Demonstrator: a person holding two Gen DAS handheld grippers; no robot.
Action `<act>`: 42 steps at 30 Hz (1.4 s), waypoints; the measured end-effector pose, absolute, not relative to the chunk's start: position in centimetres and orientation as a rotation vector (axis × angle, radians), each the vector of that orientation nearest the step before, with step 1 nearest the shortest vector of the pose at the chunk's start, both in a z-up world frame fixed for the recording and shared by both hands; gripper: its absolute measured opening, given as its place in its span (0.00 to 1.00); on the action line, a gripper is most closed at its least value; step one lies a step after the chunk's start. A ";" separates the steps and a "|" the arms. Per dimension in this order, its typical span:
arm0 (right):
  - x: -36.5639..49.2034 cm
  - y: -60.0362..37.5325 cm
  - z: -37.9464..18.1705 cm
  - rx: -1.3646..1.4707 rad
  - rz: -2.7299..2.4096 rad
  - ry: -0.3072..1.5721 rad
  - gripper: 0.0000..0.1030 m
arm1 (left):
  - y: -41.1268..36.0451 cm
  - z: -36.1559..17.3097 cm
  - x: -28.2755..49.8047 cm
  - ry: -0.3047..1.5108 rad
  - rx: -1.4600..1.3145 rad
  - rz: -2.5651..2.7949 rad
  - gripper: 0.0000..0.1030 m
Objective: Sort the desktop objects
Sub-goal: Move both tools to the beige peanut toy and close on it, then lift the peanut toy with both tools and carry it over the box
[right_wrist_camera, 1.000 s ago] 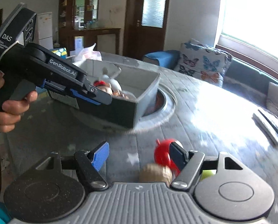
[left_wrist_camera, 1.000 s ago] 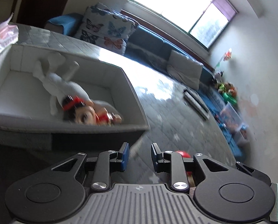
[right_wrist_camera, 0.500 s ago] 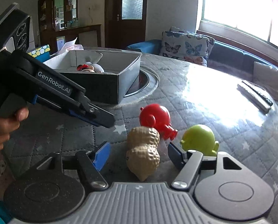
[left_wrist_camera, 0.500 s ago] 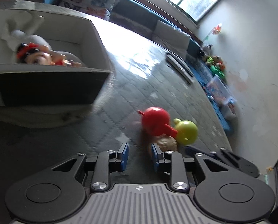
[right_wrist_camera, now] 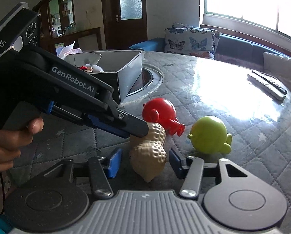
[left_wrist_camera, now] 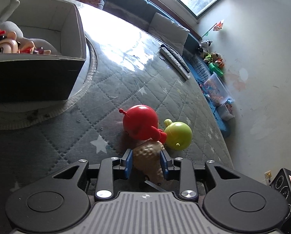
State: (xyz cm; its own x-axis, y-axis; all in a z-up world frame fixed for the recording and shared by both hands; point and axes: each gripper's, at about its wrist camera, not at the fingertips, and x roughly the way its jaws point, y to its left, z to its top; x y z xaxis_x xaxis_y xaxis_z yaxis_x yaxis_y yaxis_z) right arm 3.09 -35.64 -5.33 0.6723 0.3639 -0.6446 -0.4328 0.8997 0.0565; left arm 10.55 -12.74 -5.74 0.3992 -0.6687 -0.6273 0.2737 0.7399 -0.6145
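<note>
Both grippers converge on same peanut toy (right_wrist_camera: 148,152), mid-table near red toy (right_wrist_camera: 161,114), green toy (right_wrist_camera: 210,134).

Left gripper (left_wrist_camera: 145,163) just widened, straddles it, pads apparently clear. Right gripper (right_wrist_camera: 143,160) just narrowed, gaps either side.

Risk: claws collide, knock peanut into neighbours; box (left_wrist_camera: 81,37) far.

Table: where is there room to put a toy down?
Bare table lies between the box and the remotes, and left of the red toy. It is crowded where red toy, green toy and peanut cluster.
</note>
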 end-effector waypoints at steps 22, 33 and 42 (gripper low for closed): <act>3.0 -34.0 -4.3 -0.075 0.502 0.699 0.40 | -9.5 -5.5 9.6 0.955 -0.534 -0.612 0.33; 3.2 -33.0 -5.4 -0.090 0.510 0.727 0.40 | -9.1 -6.7 10.0 1.000 -0.575 -0.585 0.37; 3.8 -32.8 -5.7 -0.086 0.514 0.736 0.42 | -9.7 -6.9 10.1 1.021 -0.560 -0.582 0.40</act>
State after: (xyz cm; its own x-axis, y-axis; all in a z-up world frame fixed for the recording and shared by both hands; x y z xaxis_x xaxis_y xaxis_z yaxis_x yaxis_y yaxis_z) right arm 3.83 -32.82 -5.72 0.6234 0.4175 -0.6611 -0.4767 0.8731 0.1019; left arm 10.11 -9.72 -6.88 0.4020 -0.6787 -0.6146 0.1832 0.7172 -0.6723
